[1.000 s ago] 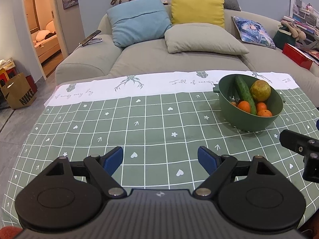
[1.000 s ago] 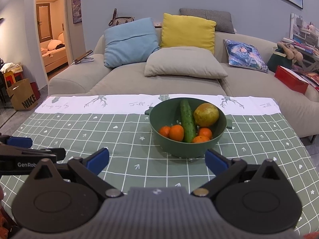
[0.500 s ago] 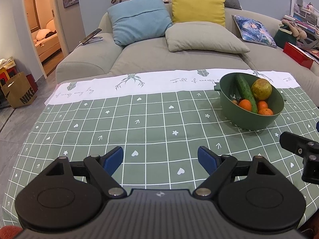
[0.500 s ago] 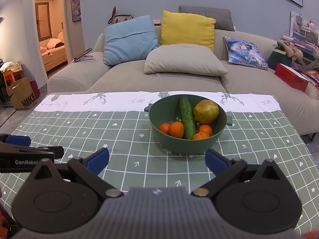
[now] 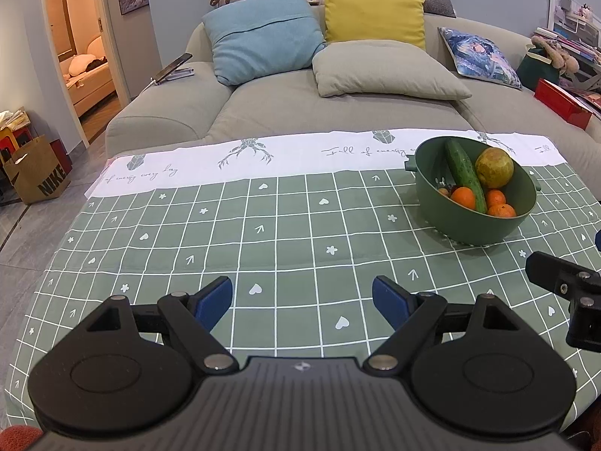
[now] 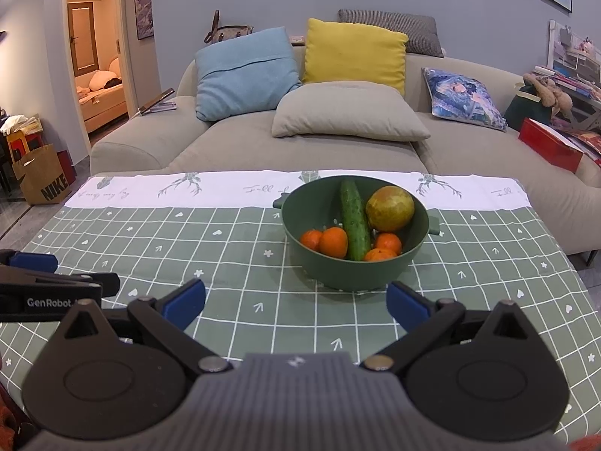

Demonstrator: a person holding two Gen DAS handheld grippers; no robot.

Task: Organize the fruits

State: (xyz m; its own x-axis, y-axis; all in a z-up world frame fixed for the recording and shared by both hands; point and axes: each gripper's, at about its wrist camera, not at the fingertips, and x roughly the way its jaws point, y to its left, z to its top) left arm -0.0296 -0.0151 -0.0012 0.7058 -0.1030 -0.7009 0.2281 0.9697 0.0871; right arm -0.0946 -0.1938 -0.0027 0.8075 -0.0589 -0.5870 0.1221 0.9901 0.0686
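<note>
Nearest the lens, the left hand-held gripper with black linkages and blue finger pads (image 5: pixel 302 302) hangs over the green grid-patterned tablecloth (image 5: pixel 263 248) with its jaws spread wide and nothing between them. The right hand-held gripper of the same build (image 6: pixel 296 302) is likewise released and empty, its fingers parted just short of the bowl. Compared with a second ago, both grippers have kept the same wide spread. In the right wrist view the bowl now sits a little higher and farther off than before. In the left wrist view it has drifted slightly lower and toward the right edge.

Just beyond the right gripper's pads stands the round dark green plastic bowl (image 6: pixel 353 274), resting on the checked part of the cloth near its white printed border. Inside it a long dark green cucumber (image 6: pixel 354 225) leans from the front of the bowl up to the far rim. A yellow-green pear with a reddish blush (image 6: pixel 390 208) lies to its right, touching it. Two small orange tangerines (image 6: pixel 328 241) sit left of the cucumber, and two more lie low on its right, below the pear.

Past the table stands a beige fabric sofa (image 6: pixel 469 143) carrying a light blue cushion (image 6: pixel 244 71), a yellow cushion (image 6: pixel 353 52) and a flat beige pillow (image 6: pixel 345 116).
</note>
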